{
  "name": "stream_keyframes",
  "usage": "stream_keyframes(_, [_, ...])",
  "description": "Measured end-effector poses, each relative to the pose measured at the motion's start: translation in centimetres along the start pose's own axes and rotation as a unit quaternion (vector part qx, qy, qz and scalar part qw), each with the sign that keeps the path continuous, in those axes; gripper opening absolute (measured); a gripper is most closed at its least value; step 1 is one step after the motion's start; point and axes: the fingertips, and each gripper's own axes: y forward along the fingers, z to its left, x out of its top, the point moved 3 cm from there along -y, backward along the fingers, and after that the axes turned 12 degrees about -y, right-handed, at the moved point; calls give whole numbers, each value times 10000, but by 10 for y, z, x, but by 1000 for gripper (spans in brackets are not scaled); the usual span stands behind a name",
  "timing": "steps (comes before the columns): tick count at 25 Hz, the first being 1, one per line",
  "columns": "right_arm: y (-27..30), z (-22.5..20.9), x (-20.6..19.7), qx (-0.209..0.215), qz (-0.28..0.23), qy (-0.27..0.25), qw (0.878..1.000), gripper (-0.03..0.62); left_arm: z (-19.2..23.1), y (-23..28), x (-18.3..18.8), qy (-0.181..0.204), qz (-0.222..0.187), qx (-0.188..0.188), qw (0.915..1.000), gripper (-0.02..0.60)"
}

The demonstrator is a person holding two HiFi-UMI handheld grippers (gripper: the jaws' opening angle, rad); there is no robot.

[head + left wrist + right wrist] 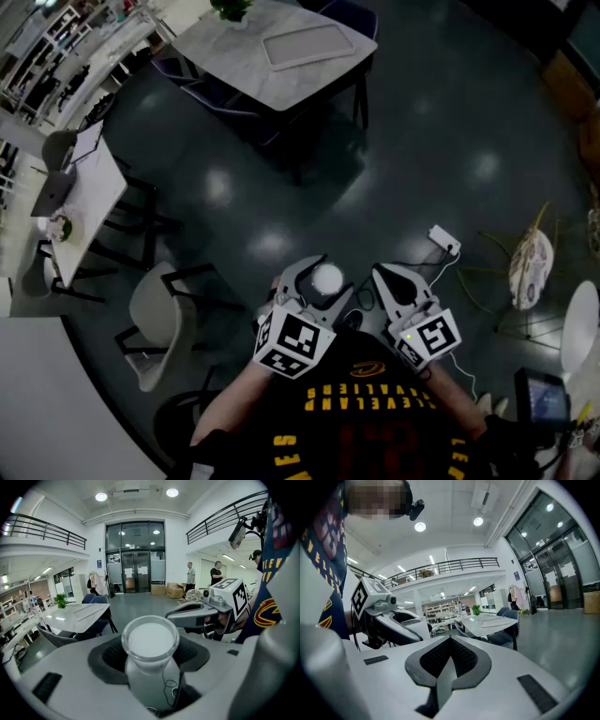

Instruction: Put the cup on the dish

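A white cup with a clear rim stands upright between the jaws of my left gripper, which is shut on it and held in the air in front of the person's chest. In the left gripper view the cup fills the gap of the left gripper, its body pressed by both dark pads. My right gripper floats close to the right of it, shut with nothing in it; its pads meet in the right gripper view. No dish is in view that I can tell.
A white table with a grey flat tray stands ahead, dark chairs round it. Another table and a pale chair are at the left. A power strip with a cable lies on the dark floor. Two people stand far off.
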Motion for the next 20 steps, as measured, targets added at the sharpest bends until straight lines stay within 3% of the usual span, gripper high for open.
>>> stream_keyframes(12, [-1, 5, -1, -40, -40, 75, 10000, 5, 4, -6, -1, -55, -10, -28, 10000, 268])
stream_keyframes(16, [4, 0, -3, 255, -55, -12, 9997, 6, 13, -5, 18, 7, -33, -108, 9999, 268])
stream_keyframes(20, [12, -1, 5, 749, -68, -308, 9967, 80, 18, -2, 39, 257, 64, -116, 9996, 268])
